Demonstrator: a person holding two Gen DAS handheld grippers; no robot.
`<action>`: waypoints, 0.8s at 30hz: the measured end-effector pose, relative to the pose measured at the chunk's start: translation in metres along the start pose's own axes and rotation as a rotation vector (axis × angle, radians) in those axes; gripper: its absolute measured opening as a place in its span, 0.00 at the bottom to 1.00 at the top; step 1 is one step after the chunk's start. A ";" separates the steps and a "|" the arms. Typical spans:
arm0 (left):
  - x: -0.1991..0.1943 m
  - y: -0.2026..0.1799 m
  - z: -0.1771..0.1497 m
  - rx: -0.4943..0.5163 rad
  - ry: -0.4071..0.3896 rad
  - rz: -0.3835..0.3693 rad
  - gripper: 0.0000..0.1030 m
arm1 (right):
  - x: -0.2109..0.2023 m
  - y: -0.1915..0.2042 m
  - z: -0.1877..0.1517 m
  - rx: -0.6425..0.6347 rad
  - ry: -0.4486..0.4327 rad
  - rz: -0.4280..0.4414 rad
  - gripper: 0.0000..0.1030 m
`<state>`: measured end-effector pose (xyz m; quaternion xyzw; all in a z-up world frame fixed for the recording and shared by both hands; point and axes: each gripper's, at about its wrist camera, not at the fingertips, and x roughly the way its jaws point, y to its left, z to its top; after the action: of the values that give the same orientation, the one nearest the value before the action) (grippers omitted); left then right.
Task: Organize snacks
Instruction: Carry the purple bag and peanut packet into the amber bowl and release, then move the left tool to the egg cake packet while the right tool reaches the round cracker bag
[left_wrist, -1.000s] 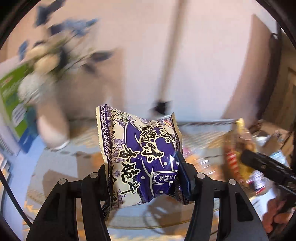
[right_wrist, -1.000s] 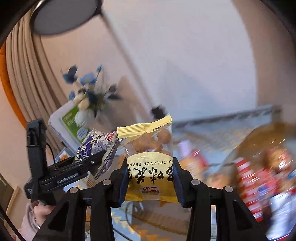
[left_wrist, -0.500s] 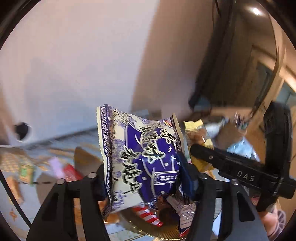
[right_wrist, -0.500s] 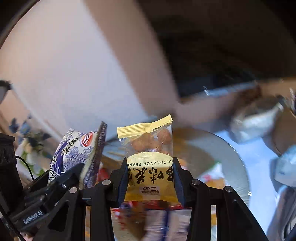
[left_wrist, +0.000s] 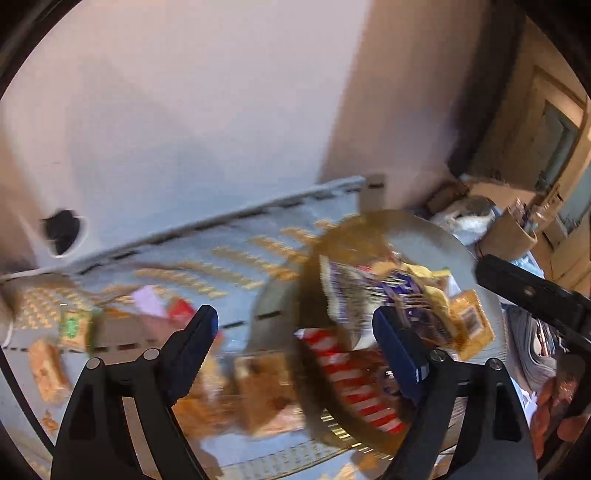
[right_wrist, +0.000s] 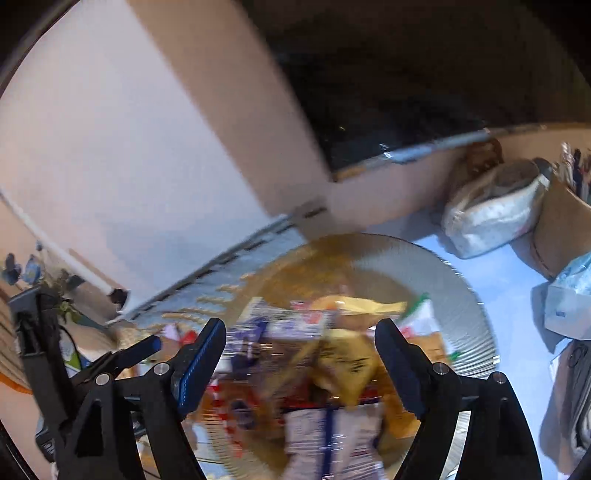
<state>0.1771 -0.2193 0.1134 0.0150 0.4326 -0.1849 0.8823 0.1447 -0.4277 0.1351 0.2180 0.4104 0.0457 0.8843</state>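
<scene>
Both tools tilt down over the round plate (right_wrist: 461, 280). The left gripper (left_wrist: 295, 328) is opening, its purple packet (left_wrist: 354, 291) loose above the pile; the right gripper (right_wrist: 299, 339) is opening too, its yellow peanut packet (right_wrist: 347, 365) dropping free (all blurred). Bare plate rim shows at right, the table (right_wrist: 509, 273) beyond.

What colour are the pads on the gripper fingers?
Blue, on black fingers; best seen in the right wrist view.
</scene>
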 end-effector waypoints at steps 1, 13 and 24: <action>-0.006 0.009 0.000 -0.013 -0.009 0.012 0.82 | 0.000 0.011 -0.002 -0.011 -0.006 0.009 0.83; -0.083 0.166 -0.024 -0.203 -0.079 0.178 0.82 | 0.023 0.159 -0.053 -0.174 -0.005 0.140 0.87; -0.083 0.279 -0.088 -0.395 -0.039 0.204 0.83 | 0.074 0.185 -0.138 -0.195 0.016 0.145 0.87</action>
<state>0.1585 0.0828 0.0846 -0.1181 0.4394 -0.0064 0.8905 0.1087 -0.1941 0.0821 0.1598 0.3945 0.1508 0.8923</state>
